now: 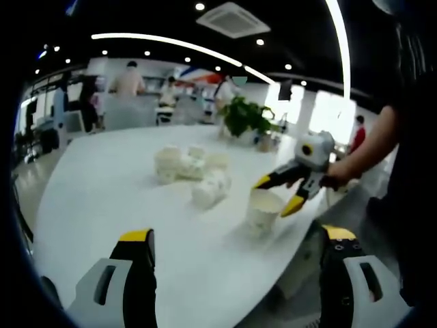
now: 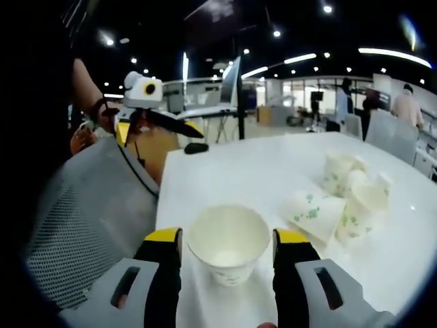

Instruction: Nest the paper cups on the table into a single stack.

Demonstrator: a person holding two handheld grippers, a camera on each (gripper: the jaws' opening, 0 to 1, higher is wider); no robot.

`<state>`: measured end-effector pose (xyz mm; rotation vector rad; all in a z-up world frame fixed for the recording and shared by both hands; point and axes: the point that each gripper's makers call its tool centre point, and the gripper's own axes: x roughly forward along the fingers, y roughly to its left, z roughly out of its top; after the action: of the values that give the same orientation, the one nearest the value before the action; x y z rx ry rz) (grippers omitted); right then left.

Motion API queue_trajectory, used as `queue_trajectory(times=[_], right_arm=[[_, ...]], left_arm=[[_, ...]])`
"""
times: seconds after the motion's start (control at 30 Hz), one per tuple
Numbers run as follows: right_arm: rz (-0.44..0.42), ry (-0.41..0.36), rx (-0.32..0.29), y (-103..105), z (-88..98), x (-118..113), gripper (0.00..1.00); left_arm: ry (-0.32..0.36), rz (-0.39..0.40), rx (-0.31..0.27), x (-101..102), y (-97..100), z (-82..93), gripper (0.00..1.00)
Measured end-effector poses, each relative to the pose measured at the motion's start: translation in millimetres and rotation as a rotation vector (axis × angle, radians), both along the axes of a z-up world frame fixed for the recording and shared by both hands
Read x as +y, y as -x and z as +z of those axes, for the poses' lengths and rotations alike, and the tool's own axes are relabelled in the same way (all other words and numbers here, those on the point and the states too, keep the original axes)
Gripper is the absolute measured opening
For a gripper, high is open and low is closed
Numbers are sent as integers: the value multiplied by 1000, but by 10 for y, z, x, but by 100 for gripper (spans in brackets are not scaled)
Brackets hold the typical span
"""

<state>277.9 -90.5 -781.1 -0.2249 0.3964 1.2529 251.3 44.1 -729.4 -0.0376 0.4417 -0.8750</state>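
Observation:
An upright white paper cup with a green print stands near the table's edge, between the two jaws of my right gripper. The jaws flank the cup closely and small gaps show on both sides. In the left gripper view the same cup stands under the yellow tips of the right gripper. A pile of several cups lies further in on the white table, with one cup on its side. My left gripper is open and empty, held back from the cup.
The pile and a cup on its side lie right of the upright cup. A grey mesh chair back stands at the table's edge. A potted plant is at the far end. People move about in the background.

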Motion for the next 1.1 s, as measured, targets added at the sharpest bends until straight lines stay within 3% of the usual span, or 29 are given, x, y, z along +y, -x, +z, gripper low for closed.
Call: queue_trajectory(times=[0.73, 1.1], right_arm=[[-104, -29, -39, -10, 326, -277, 59], [-159, -49, -21, -16, 435, -409, 66]], left_arm=[[13, -2, -4, -34, 27, 13, 98], [17, -2, -9, -46, 35, 12, 98]])
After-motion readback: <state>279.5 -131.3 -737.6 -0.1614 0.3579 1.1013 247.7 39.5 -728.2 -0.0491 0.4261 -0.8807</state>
